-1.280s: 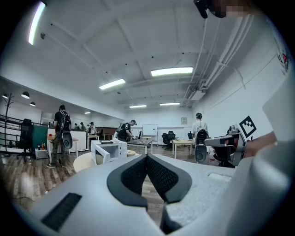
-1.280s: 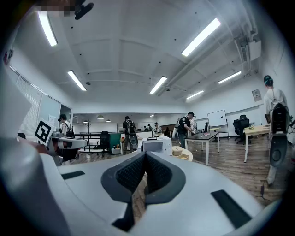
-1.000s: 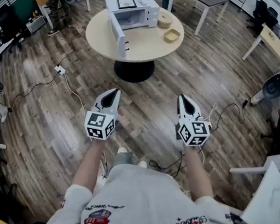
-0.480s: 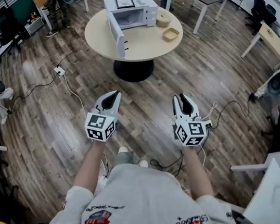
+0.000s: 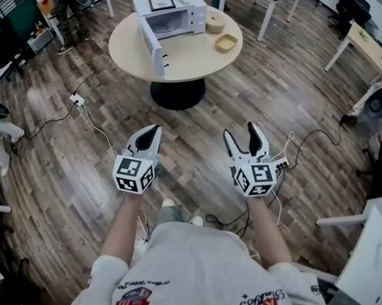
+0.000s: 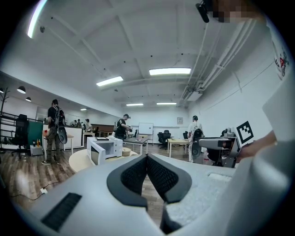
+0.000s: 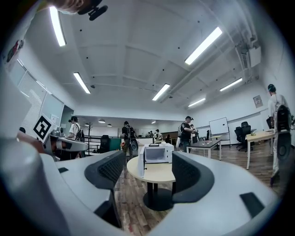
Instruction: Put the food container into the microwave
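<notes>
right gripper (image 5: 240,133) jaws just popped apart, nothing between them; left gripper (image 5: 151,132) pinched closed, empty. food container (image 5: 226,43) is well ahead of the right one, near the open microwave (image 5: 171,15). i'd walk up, keep jaws wide, take its rim.

Ahead of left gripper (image 5: 150,131): bare wood floor (image 5: 195,132), open as far as round table (image 5: 191,62). On top, microwave (image 5: 177,17), door (image 5: 155,50) swung out toward the gripper, cavity open. Two containers (image 5: 226,42) just right of microwave. Power strip (image 5: 76,99), cable trailing, on floor far left.
</notes>
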`<action>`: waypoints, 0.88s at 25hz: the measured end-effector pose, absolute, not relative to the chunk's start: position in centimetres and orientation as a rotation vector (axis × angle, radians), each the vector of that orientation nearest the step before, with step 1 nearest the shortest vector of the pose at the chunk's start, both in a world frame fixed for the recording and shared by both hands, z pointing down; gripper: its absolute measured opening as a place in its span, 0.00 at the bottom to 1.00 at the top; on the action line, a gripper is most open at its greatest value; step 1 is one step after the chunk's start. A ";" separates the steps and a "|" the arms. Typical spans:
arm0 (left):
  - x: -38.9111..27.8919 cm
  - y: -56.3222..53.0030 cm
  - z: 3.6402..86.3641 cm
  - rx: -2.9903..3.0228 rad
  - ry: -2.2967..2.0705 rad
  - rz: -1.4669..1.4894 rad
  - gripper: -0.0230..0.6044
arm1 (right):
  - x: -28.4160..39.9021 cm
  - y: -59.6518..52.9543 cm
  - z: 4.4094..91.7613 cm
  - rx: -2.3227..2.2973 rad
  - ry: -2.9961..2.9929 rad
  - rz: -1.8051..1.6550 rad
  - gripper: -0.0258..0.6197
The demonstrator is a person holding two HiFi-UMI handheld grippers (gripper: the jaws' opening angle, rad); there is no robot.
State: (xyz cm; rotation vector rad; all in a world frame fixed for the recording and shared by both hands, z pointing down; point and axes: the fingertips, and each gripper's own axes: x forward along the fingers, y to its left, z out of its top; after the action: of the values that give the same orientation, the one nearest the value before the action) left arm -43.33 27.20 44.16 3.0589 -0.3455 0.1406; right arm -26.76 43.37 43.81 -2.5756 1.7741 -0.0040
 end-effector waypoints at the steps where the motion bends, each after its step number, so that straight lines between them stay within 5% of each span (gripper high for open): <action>1: -43.3 27.2 44.2 3.057 -0.343 0.142 0.04 | -26.7 43.4 43.8 -2.574 1.770 0.004 0.55; 5: -42.8 27.4 44.1 3.054 -0.338 0.146 0.04 | -26.3 43.5 43.9 -2.578 1.764 -0.003 0.62; 22: -38.2 27.8 45.1 3.048 -0.293 0.168 0.04 | -23.1 44.8 44.9 -2.612 1.721 -0.020 0.63</action>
State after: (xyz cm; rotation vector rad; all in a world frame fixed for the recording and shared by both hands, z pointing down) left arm -38.18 27.81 45.12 3.0479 -0.2932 0.1675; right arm -23.11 44.76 44.87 -2.6122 1.7206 -0.0202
